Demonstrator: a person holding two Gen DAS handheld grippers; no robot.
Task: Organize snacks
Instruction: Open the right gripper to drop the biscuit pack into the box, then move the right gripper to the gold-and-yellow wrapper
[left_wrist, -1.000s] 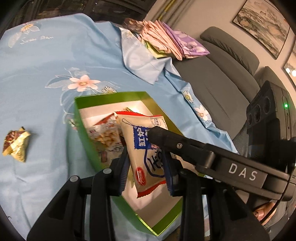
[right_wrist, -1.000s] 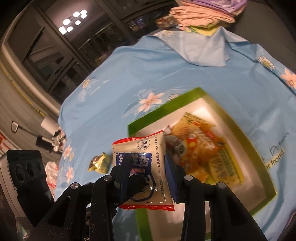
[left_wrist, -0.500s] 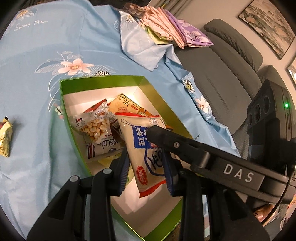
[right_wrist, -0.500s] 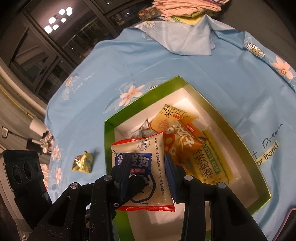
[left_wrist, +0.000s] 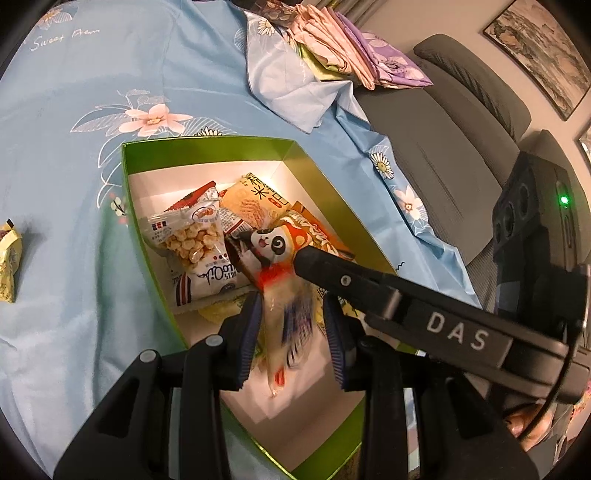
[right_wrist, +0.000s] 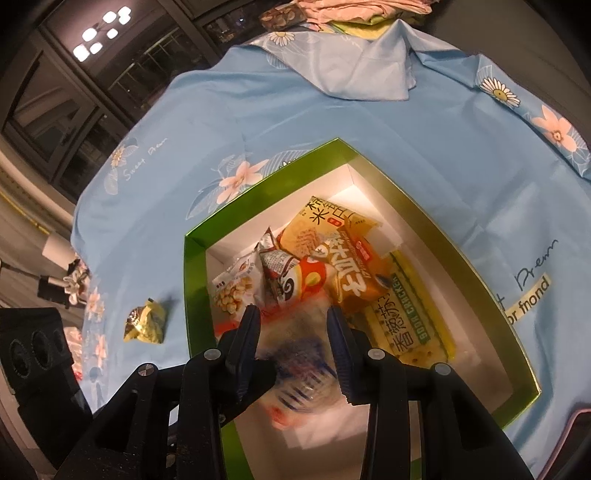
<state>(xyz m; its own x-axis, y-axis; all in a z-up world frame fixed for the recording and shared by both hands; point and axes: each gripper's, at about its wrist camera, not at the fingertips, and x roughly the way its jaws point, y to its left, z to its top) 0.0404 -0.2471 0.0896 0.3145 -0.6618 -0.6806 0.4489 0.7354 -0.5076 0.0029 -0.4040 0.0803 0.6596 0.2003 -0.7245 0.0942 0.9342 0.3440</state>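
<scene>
A gold-wrapped snack (left_wrist: 9, 266) lay alone on the blue floral cloth (left_wrist: 74, 155), left of the green box (left_wrist: 129, 192). Over the box's near half, a blurred white-and-blue packet (left_wrist: 291, 325) sat between the left gripper (left_wrist: 291, 332)'s fingers; whether they pinched it, I could not tell. The right gripper (right_wrist: 295, 343) straddled the same blurred packet.

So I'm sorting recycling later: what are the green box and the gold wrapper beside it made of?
The green box looks like glossy coated cardboard: stiff folded walls, white inside. The gold wrapper looks like crinkled metallic foil or foil-plastic film; which one I cannot tell.
</scene>
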